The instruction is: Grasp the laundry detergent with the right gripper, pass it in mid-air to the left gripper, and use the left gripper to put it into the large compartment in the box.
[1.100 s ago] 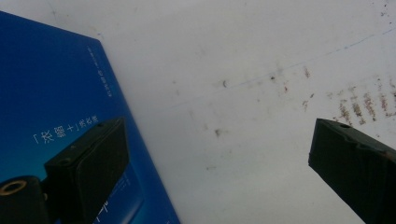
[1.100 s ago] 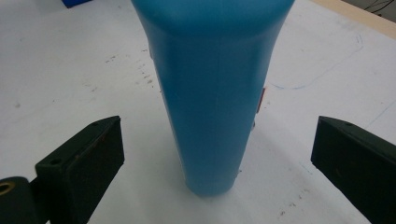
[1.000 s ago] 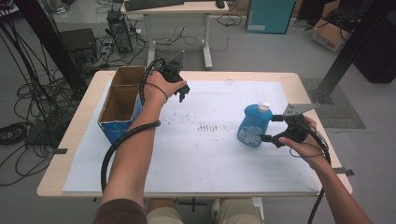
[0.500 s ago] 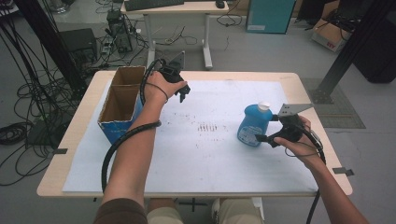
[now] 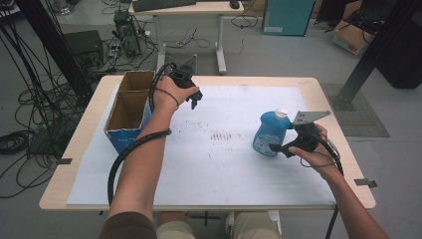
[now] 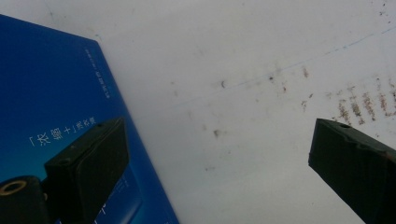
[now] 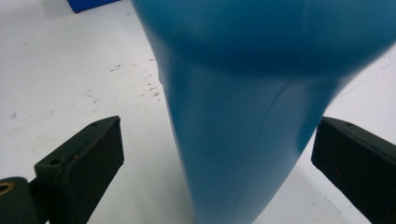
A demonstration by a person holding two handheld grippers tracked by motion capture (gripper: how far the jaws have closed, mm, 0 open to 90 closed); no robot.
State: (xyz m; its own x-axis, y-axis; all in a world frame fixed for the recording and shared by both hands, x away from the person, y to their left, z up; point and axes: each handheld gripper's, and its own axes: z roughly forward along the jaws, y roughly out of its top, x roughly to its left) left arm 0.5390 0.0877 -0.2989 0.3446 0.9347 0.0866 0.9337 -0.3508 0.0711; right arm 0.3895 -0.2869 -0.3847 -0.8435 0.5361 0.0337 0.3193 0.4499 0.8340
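Observation:
A blue bottle [image 5: 267, 133] with a white cap stands upright on the right part of the white sheet [image 5: 219, 164]. My right gripper [image 5: 277, 149] is open at the bottle's lower right side. In the right gripper view the bottle [image 7: 233, 140] stands between the two spread jaws of my right gripper [image 7: 219, 135], with a gap on each side. My left gripper [image 5: 195, 99] hangs above the sheet just right of the cardboard box [image 5: 130, 107]. In the left gripper view my left gripper [image 6: 217, 140] is open with nothing between its jaws, and the box's blue side [image 6: 51, 107] lies at the left.
The open-topped box has two compartments and stands at the table's left. Brown smudges [image 5: 223, 135] mark the sheet's middle. The wooden table edge [image 5: 358, 169] runs close to my right hand. A desk [image 5: 189, 10] and floor cables [image 5: 30, 99] lie beyond the table.
My right gripper has moved left and slightly down toward the bottle, so its open jaws now flank the bottle's base. The left hand and gripper have stayed still.

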